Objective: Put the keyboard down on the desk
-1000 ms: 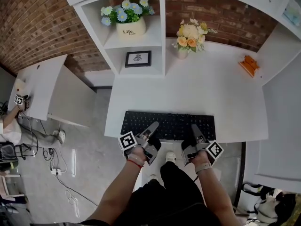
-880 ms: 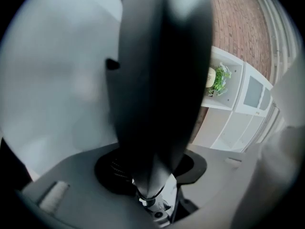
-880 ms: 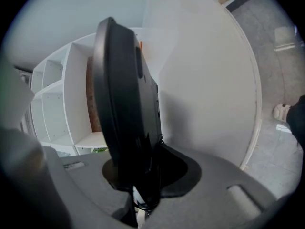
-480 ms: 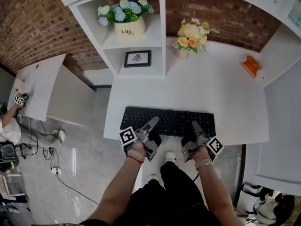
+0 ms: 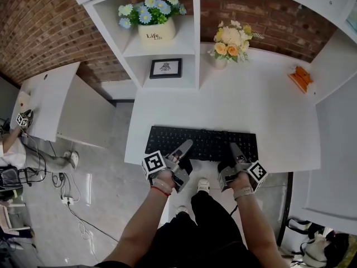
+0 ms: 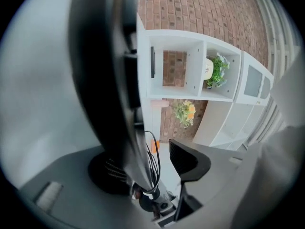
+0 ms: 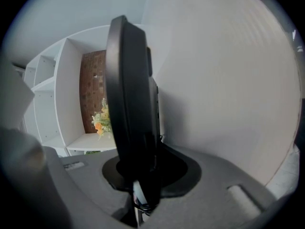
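The black keyboard (image 5: pixel 202 143) lay lengthwise on the white desk (image 5: pixel 251 110), along the desk's 6 o'clock edge as the head view showed it, its near long side just inside that edge. The left gripper (image 5: pixel 186 148) reached in from 7 o'clock over the keyboard's left half, and the right gripper (image 5: pixel 234 151) came in from 5 o'clock at its right half. In the left gripper view the keyboard (image 6: pixel 102 80) ran edge-on as a dark band between the jaws; those jaws had just been opening, and the right-hand pad (image 6: pixel 188 160) stood clear of the keyboard with a strip of desk showing in the gap, so this gripper had let go. A thin black cable (image 6: pixel 153 151) looped beside the keyboard's edge. In the right gripper view the keyboard (image 7: pixel 131 94) stood edge-on with the jaws closed against it on both sides, so that gripper grasped it. Beyond the keyboard, a vase of yellow and orange flowers (image 5: pixel 230 41) stood at 12 o'clock, a framed picture (image 5: pixel 165 68) at 11 o'clock in the shelf unit, a pot of blue flowers (image 5: pixel 153 21) above it, and an orange object (image 5: pixel 301 78) at 2 o'clock.
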